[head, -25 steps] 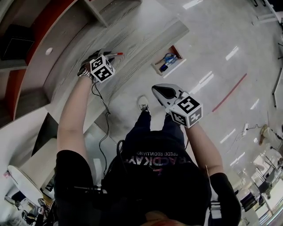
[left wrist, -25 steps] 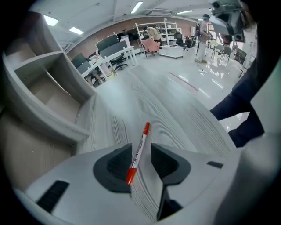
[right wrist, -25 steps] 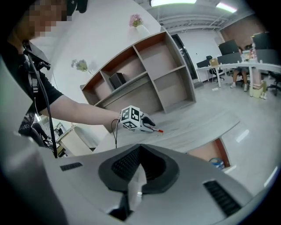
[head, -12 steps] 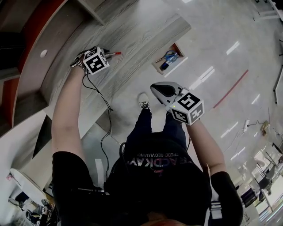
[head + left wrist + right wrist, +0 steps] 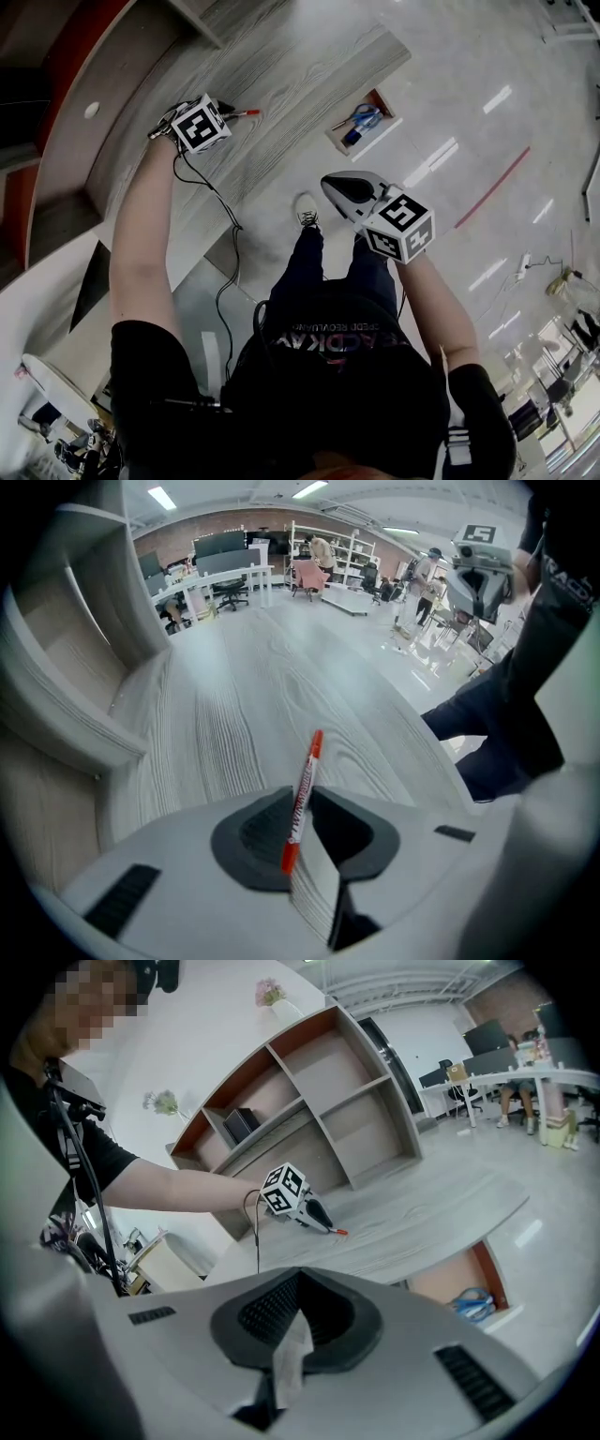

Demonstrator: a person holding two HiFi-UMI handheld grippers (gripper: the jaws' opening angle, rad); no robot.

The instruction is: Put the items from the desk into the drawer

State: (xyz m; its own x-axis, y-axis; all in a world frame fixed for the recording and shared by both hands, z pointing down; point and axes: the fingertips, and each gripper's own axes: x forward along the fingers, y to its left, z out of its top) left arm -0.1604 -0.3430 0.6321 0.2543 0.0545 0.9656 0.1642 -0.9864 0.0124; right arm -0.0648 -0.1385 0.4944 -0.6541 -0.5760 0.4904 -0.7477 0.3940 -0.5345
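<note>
Left gripper (image 5: pixel 302 832) clamped on red pen (image 5: pixel 304 785), over the desk (image 5: pixel 281 75), not at the drawer (image 5: pixel 337 141) yet. Drawer open, blue items (image 5: pixel 358 120) already inside. Right gripper (image 5: pixel 289 1335) closed, empty, off the desk. Remaining: carry pen across, drop it in.

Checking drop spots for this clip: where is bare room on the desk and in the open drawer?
The desk is bare all round the left gripper, whose jaws are shut on the red pen, from the shelf unit to the front edge. In the open drawer, blue items crowd the outer end; the part nearer the desk looks bare.
</note>
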